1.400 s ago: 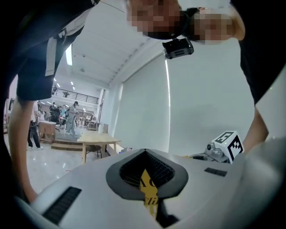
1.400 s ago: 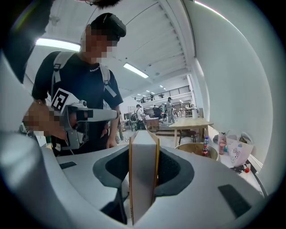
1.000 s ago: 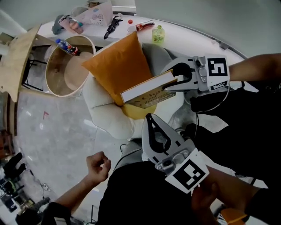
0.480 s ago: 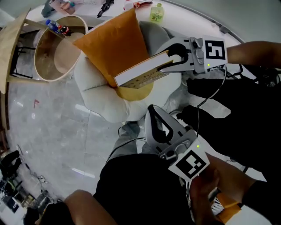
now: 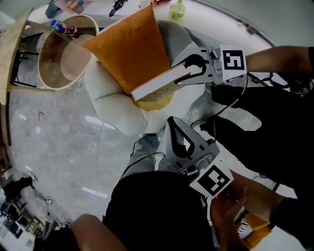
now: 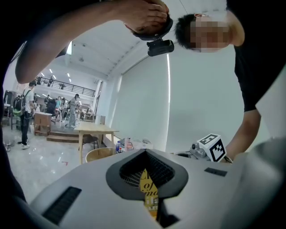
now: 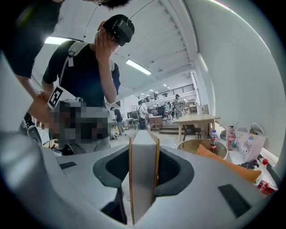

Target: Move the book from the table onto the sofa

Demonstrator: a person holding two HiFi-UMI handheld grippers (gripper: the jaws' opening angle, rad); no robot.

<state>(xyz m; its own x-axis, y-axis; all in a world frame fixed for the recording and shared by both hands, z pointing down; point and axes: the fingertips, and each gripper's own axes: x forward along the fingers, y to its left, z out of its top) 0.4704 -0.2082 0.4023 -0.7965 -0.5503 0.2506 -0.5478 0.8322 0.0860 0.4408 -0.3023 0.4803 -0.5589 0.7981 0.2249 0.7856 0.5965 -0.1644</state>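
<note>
The book [image 5: 159,86], thick with pale page edges and a yellow patterned cover, hangs over the white sofa [image 5: 110,105], beside the orange cushion [image 5: 130,46] and just above a yellow cushion [image 5: 158,102]. My right gripper [image 5: 182,77] is shut on the book's near end; in the right gripper view the book [image 7: 143,179] stands upright between the jaws of the right gripper [image 7: 143,154]. My left gripper [image 5: 170,122] is lower in the head view, short of the sofa, shut and holding nothing. In the left gripper view, the left gripper [image 6: 145,152] shows a strip of the book's cover [image 6: 149,192] through its slit.
A round wooden tub [image 5: 59,61] with a bottle [image 5: 63,29] on its rim stands left of the sofa, next to a wooden table [image 5: 12,49]. A white ledge behind carries a green bottle [image 5: 176,10] and small items. Cables [image 5: 230,115] trail by the sofa's right side.
My right gripper has brought the book down closer to the sofa seat and cushions. The left gripper has sunk a little too. A bare hand at lower left has left the view.
</note>
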